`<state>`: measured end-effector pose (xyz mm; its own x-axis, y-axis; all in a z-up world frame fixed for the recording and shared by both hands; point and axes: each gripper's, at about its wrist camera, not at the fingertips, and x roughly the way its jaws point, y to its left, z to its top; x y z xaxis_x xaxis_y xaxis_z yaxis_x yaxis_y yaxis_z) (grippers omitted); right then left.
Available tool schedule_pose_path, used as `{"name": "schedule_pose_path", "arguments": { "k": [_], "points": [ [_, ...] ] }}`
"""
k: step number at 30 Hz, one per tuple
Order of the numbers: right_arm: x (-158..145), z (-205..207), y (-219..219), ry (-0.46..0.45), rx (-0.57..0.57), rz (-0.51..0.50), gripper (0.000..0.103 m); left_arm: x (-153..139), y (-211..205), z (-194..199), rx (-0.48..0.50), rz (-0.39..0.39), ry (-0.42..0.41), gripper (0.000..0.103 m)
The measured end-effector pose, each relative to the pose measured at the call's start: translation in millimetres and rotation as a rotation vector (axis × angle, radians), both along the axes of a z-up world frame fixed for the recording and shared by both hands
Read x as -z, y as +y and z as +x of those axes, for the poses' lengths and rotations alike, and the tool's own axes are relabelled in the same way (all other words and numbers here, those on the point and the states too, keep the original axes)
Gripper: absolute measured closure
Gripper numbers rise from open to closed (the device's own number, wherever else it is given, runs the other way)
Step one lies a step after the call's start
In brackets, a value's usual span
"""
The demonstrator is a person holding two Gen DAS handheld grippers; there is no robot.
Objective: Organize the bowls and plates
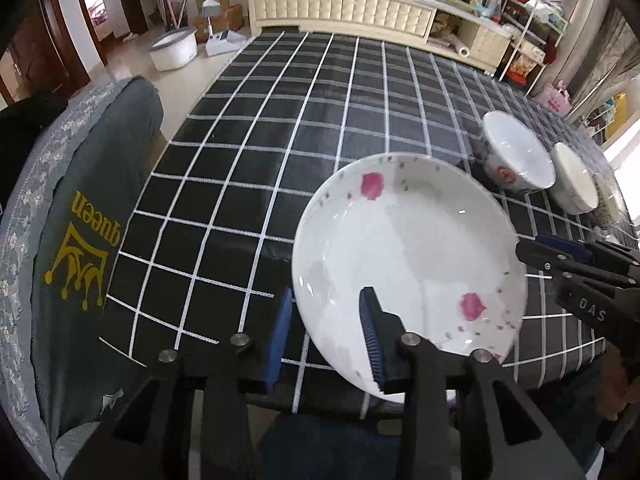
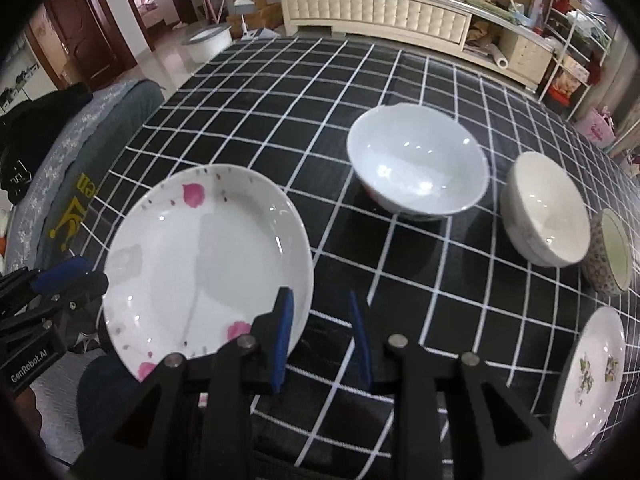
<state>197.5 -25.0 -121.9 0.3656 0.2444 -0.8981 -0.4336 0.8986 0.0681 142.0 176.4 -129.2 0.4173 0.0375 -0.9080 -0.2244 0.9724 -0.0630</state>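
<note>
- Down at the lower centre of the left wrist view, the left gripper (image 1: 326, 332) stands partly open; the near rim of the pink-flowered plate (image 1: 408, 264) lies between its blue pads, one pad over the plate's inside and one outside, with no clear pinch visible.
- At the lower centre of the right wrist view, the right gripper (image 2: 322, 340) is partly open and holds nothing; its left pad overlaps the plate's right edge in the frame, and checked cloth shows between the pads.
- Right of the plate stand a large white bowl (image 2: 418, 168), a cream bowl (image 2: 546, 212) and a patterned bowl (image 2: 612, 252) in a row.
- A second plate (image 2: 592, 380) with green sprigs sits at the lower right edge.
- Everything rests on a black tablecloth (image 1: 280, 128) with white grid lines.
- A grey chair cover (image 1: 80, 220) fills the left side; a cream cabinet (image 1: 340, 12) crosses the top.
</note>
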Motion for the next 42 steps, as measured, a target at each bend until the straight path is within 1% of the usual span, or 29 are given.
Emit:
{"name": "schedule_pose_path", "arguments": {
  "k": [4,11,12,13,15,19,20,21,23,28,30,34,42],
  "points": [
    [-15.2,-9.3,-14.8,-0.023,0.018,0.016,0.07,-17.7,-11.8,-5.7,0.021,-0.012,-0.03,0.069],
    [-43.1,-24.1,-53.4,-0.065,0.076,0.044,0.069,-48.0,-49.1,-13.9,0.079,-0.013,-0.089,0.068],
    [-48.7,-27.3,-60.7,-0.081,0.086,0.039,0.065,-52.9,-55.4,-14.8,0.089,-0.013,-0.1,0.064],
    [-51.7,-28.9,-65.5,-0.091,0.092,0.037,0.063,-56.5,-60.0,-15.0,0.095,-0.013,-0.108,0.063],
    [-59.8,-33.8,-78.7,-0.121,0.113,0.033,0.054,-64.8,-72.3,-15.0,0.111,-0.011,-0.126,0.062],
    [-72.1,-40.8,-106.7,-0.161,0.154,0.039,0.047,-77.2,-96.3,-14.0,0.144,-0.009,-0.146,0.062],
    [-75.2,-43.0,-116.6,-0.169,0.166,0.042,0.045,-79.9,-102.7,-13.2,0.154,-0.012,-0.15,0.061],
    [-76.7,-44.6,-123.2,-0.173,0.171,0.045,0.044,-82.6,-109.4,-13.5,0.163,-0.014,-0.153,0.058],
    [-79.8,-49.0,-140.3,-0.182,0.191,0.049,0.042,-87.8,-124.9,-12.0,0.184,-0.004,-0.161,0.056],
    [-80.5,-54.3,-183.3,-0.185,0.258,0.07,0.039,-98.2,-166.8,-8.3,0.254,0.015,-0.176,0.055],
    [-78.7,-56.1,-201.2,-0.185,0.278,0.077,0.038,-101.6,-184.6,-7.6,0.273,0.022,-0.181,0.043],
    [-73.8,-55.2,-236.7,-0.171,0.327,0.087,0.037,-104.4,-226.5,0.8,0.326,0.0,-0.185,0.042],
    [-59.5,-46.8,-300.1,-0.148,0.396,0.074,0.037,-98.8,-303.1,21.5,0.427,0.024,-0.174,0.042]
  ]
}}
